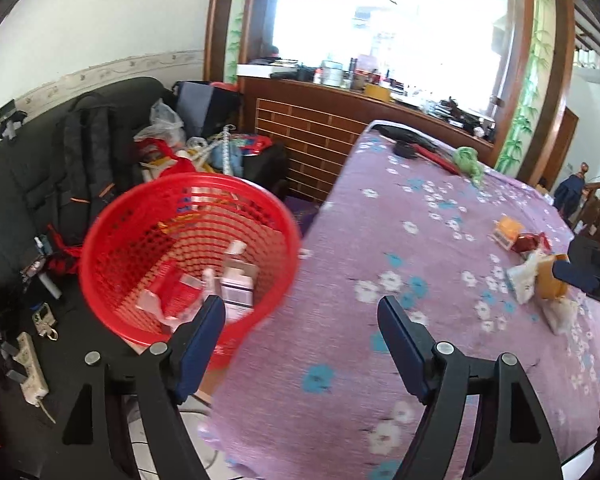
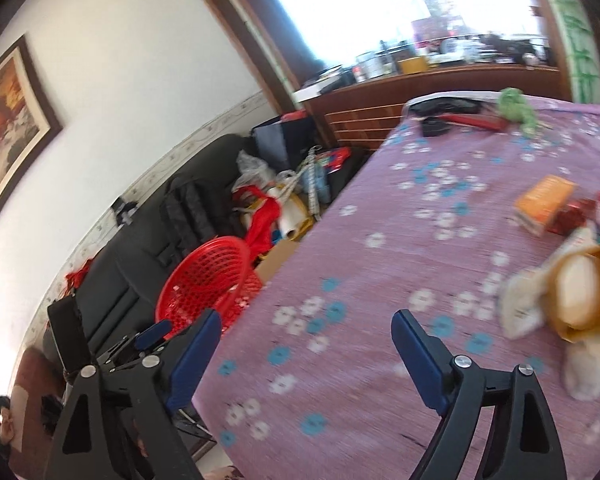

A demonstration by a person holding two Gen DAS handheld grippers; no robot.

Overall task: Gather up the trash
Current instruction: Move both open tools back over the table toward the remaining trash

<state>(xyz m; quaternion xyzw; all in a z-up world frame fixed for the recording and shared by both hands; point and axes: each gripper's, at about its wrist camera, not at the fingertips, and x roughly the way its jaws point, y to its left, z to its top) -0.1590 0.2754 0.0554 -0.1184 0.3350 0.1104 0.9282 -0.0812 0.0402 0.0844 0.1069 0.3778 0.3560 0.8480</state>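
A red mesh basket [image 1: 188, 248] [image 2: 208, 280] stands beside the table's left edge and holds small boxes and wrappers. Trash lies on the purple flowered tablecloth [image 1: 380, 240] [image 2: 380, 272]: an orange box [image 1: 508, 232] [image 2: 544, 200], a red wrapper [image 1: 532, 242], a brown paper cup [image 1: 552, 280] [image 2: 584, 292] and white crumpled wrappers [image 1: 522, 284] [image 2: 520, 308]. My left gripper [image 1: 300, 306] is open and empty, straddling the basket's rim and the table's edge. My right gripper [image 2: 306, 316] is open and empty over the cloth, left of the cup.
A black sofa [image 1: 28, 184] with a backpack [image 1: 88, 152] and a heap of clutter [image 1: 204, 152] runs behind the basket. A wooden counter [image 1: 308, 136] stands beyond. A green cloth [image 1: 468, 160] and a red-and-black tool [image 1: 420, 148] lie at the table's far end.
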